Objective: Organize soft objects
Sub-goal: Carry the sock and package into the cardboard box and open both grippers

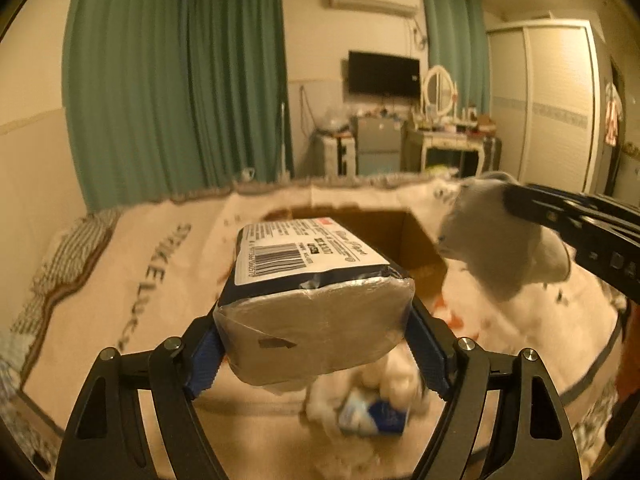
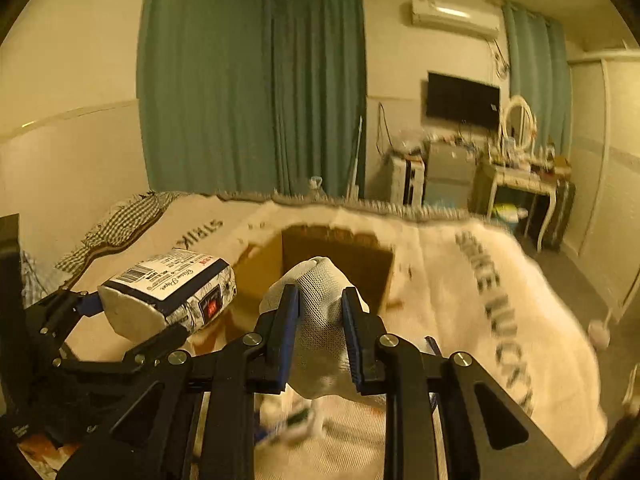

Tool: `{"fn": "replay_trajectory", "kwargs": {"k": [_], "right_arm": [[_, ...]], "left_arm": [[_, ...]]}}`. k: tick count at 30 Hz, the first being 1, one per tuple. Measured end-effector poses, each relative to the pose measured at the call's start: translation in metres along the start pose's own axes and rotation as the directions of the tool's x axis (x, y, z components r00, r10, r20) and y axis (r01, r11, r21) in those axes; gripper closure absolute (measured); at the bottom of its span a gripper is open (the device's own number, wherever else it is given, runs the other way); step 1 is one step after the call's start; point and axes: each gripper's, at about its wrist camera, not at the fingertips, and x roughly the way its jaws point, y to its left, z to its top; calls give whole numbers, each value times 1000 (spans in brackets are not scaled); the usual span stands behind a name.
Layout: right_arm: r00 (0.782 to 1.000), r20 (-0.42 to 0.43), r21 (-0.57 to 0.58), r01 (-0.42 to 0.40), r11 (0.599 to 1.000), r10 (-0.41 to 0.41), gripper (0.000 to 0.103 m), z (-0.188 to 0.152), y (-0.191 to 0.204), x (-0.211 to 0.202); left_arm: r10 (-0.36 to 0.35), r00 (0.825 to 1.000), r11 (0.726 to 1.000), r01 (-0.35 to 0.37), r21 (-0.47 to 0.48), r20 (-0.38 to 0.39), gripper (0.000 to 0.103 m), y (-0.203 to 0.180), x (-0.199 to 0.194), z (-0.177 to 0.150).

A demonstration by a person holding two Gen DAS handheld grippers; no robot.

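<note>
My left gripper (image 1: 316, 320) is shut on a pack of tissues (image 1: 312, 280) with a barcode label and holds it above the bed, short of an open cardboard box (image 1: 400, 236). The pack also shows in the right wrist view (image 2: 168, 292), left of the box (image 2: 332, 256). My right gripper (image 2: 320, 312) is shut on a white mesh glove (image 2: 320, 312) and holds it in front of the box. In the left wrist view the glove (image 1: 500, 248) hangs from the right gripper (image 1: 512, 200) at the right of the box.
A cream blanket with dark lettering (image 1: 152, 272) covers the bed. White cotton fluff and a small blue pack (image 1: 380, 412) lie on it below the left gripper. A checked cloth (image 2: 120, 220) lies at the bed's far left. Green curtains, a dresser and a wardrobe stand beyond.
</note>
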Motion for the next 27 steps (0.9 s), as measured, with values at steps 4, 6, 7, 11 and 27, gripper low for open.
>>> {"fn": "replay_trajectory", "kwargs": {"k": [4, 6, 7, 11, 27], "right_arm": [[999, 40, -34, -12, 999, 14, 81, 46, 4, 19], [999, 42, -32, -27, 999, 28, 81, 67, 2, 36], [998, 40, -29, -36, 999, 37, 81, 73, 1, 43], [997, 18, 5, -78, 997, 78, 81, 92, -10, 88], [974, -191, 154, -91, 984, 119, 72, 34, -54, 230]], "left_arm": [[14, 998, 1000, -14, 1, 63, 23, 6, 16, 27], [7, 998, 1000, -8, 5, 70, 24, 8, 33, 40], [-1, 998, 1000, 1, 5, 67, 23, 9, 43, 45], [-42, 998, 999, 42, 7, 48, 24, 11, 83, 57], [-14, 998, 987, 23, 156, -58, 16, -11, 174, 32]]}}
